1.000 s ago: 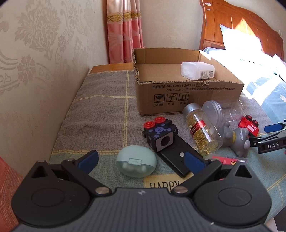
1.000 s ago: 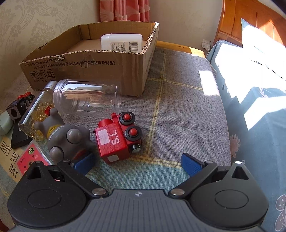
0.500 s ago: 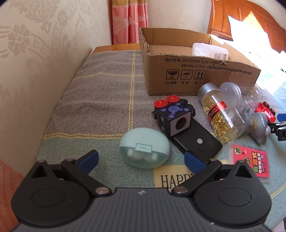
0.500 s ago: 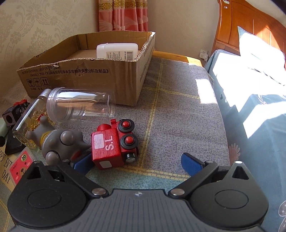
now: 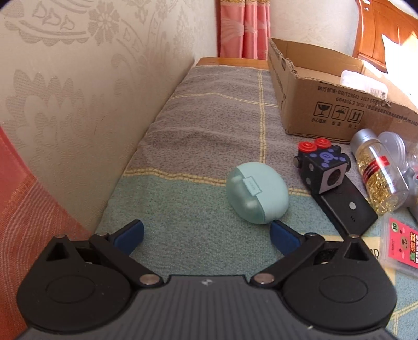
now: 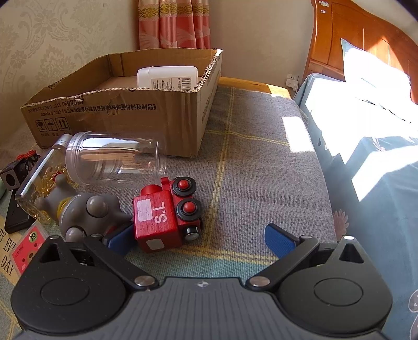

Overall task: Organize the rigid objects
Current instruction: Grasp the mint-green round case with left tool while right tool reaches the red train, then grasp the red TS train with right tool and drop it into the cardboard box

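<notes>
Pink curtain, wooden headboard

Bright sunlight enters from the right, overexposing the white pillow and casting hard shadows across the bedding, while both fisheye views curve and darken at their corners.

We see the earbud case left of the cube, which sits on the phone; the bottle lies in the box, behind the train.
</notes>
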Demonstrator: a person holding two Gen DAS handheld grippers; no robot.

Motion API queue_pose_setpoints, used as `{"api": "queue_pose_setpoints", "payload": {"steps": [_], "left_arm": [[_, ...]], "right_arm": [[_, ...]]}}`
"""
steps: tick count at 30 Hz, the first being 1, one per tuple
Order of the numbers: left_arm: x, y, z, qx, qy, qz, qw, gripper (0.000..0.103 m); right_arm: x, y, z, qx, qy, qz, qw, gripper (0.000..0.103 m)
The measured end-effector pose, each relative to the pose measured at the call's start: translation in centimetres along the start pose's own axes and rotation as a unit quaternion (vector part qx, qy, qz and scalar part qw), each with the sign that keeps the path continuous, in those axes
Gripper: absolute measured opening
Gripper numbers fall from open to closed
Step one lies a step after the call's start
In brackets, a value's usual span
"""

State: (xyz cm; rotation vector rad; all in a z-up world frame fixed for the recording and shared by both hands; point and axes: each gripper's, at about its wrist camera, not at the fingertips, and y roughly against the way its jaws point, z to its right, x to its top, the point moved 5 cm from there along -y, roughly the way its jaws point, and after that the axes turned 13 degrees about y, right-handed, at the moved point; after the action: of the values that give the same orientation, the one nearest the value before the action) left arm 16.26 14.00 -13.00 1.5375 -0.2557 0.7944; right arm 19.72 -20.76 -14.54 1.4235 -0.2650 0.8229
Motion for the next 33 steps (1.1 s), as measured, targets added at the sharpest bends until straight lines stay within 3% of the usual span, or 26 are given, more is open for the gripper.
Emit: {"api": "queue_pose_setpoints", "payload": {"steps": [5, 8, 13, 15, 17, 20, 24, 30, 33], "left_arm": [[0.6, 0.0, 1.5, -0.045, 0.008, 0.011, 0.9989, 0.102], [0.8, -0.7, 2.3, -0.037, 0.009, 0.019, 0.9991, 0.100], [0.8, -1.0, 2.0, -0.032, 0.022, 0.027, 0.9989, 0.085], [0.6, -0.6, 2.0, -0.028, 0.021, 0.036, 0.9987, 0.071], [0.7, -0.6, 2.1, -0.039, 0.026, 0.034, 0.9983, 0.065], [0.8, -0.7, 2.8, -0.039, 0.016, 0.041, 0.9983, 0.064], [1.1, -0.9, 3.7, -0.057, 0.000, 0.041, 0.9975, 0.052], [1.2, -1.2, 4.6, -0.081, -0.011, 0.039, 0.9959, 0.052], [1.2, -1.3, 4.7, -0.081, -0.010, 0.040, 0.9958, 0.052]], "right_arm": [[-0.1, 0.1, 0.0, -0.001, 0.000, 0.002, 1.000, 0.103], [-0.3, 0.3, 0.0, -0.002, 0.000, 0.009, 1.000, 0.103], [-0.6, 0.5, -0.1, -0.005, 0.001, 0.020, 1.000, 0.103], [-0.6, 0.6, -0.1, -0.004, 0.002, 0.020, 1.000, 0.103], [-0.5, 0.6, -0.1, -0.003, 0.002, 0.016, 1.000, 0.103], [-0.4, 0.5, -0.2, -0.001, 0.004, 0.014, 1.000, 0.103], [-0.5, 0.5, -0.3, 0.008, 0.016, 0.020, 1.000, 0.103], [0.0, 0.1, 0.0, 0.037, 0.050, 0.024, 0.998, 0.103], [0.4, 0.0, 0.0, 0.053, 0.068, 0.033, 0.996, 0.094]]}}
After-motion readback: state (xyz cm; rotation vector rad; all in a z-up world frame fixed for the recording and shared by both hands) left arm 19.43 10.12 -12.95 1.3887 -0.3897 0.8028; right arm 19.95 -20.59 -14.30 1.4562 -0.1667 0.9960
